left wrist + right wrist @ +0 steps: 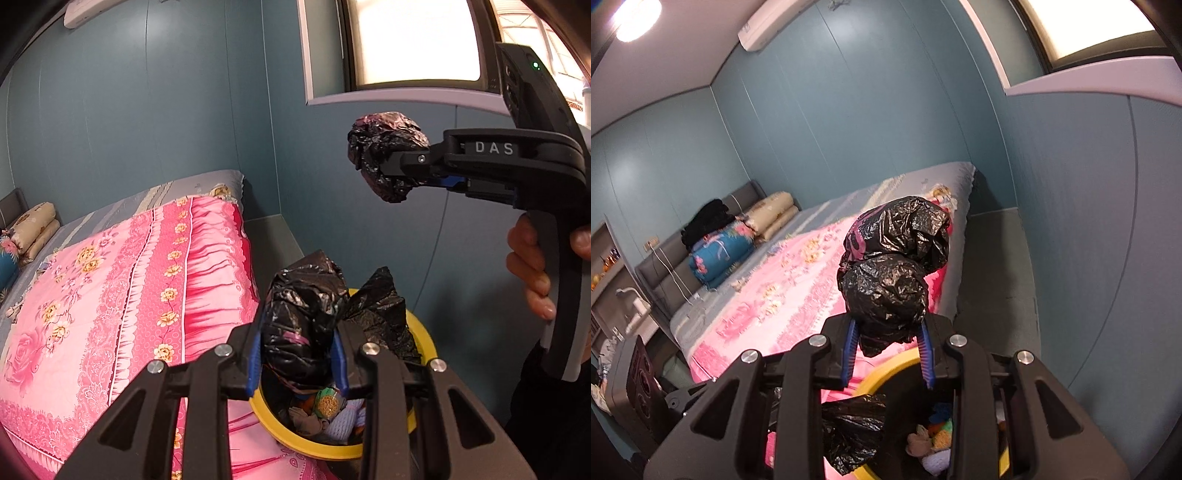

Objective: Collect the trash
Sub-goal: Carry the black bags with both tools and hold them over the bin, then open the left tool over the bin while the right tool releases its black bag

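A yellow-rimmed bin (317,448) with a black liner holds several pieces of trash (325,406). My left gripper (299,360) is shut on a bunched part of the black trash bag (303,317) above the bin. My right gripper (388,166) is shut on another bunched part of the black bag (384,136), held high above the bin. In the right wrist view that gripper (890,350) grips the black bag wad (890,291) over the yellow rim (882,369), with trash (931,439) below.
A bed with a pink floral quilt (110,295) lies left of the bin, with pillows (772,214) and a blue folded quilt (720,251) at its head. Blue walls (166,110) and a window (406,40) stand behind. A grey floor strip (993,277) runs beside the bed.
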Action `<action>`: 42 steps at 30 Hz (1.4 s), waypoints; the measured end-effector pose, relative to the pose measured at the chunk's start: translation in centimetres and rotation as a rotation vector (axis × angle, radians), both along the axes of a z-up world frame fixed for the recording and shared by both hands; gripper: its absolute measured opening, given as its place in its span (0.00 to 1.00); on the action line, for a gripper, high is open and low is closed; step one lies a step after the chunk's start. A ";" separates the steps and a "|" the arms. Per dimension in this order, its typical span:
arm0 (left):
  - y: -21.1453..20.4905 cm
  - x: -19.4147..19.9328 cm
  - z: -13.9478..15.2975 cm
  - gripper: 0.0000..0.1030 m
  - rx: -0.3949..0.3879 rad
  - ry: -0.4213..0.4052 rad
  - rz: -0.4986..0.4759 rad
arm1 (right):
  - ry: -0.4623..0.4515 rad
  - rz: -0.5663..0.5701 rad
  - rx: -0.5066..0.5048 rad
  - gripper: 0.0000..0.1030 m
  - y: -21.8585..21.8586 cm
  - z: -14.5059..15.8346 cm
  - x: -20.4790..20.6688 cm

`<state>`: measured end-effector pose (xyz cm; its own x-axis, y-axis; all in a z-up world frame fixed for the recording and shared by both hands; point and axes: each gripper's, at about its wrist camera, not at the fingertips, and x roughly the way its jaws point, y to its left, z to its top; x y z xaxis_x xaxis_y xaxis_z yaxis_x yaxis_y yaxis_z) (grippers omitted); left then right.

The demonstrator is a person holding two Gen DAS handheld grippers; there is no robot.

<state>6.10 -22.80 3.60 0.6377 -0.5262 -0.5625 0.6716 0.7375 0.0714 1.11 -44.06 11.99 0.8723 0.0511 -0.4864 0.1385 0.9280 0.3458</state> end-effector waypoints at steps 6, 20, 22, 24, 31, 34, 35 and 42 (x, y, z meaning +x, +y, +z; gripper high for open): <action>-1.3 1.8 -2.3 0.28 0.046 0.062 0.018 | 0.074 0.013 -0.006 0.26 0.0 -1.8 1.6; -2.3 3.7 -5.9 0.28 0.081 0.158 0.024 | 0.141 0.094 0.024 0.27 -0.2 -5.6 3.7; -2.2 3.9 -5.9 0.29 0.071 0.168 0.022 | 0.143 0.103 0.024 0.27 0.0 -5.8 3.8; -2.1 3.9 -5.9 0.29 0.056 0.174 0.018 | 0.144 0.106 0.027 0.28 0.0 -6.0 4.0; -1.6 3.8 -5.7 0.32 0.024 0.181 0.010 | 0.125 0.103 0.043 0.31 -0.3 -6.1 3.5; -1.4 3.9 -5.7 0.35 0.017 0.185 0.012 | 0.129 0.096 0.055 0.36 -0.6 -6.4 3.5; -1.4 3.9 -5.8 0.39 0.015 0.187 0.015 | 0.127 0.092 0.059 0.39 -0.6 -6.4 3.5; -1.0 3.8 -5.8 0.67 -0.012 0.192 0.026 | 0.124 0.072 0.072 0.47 -0.7 -6.2 3.3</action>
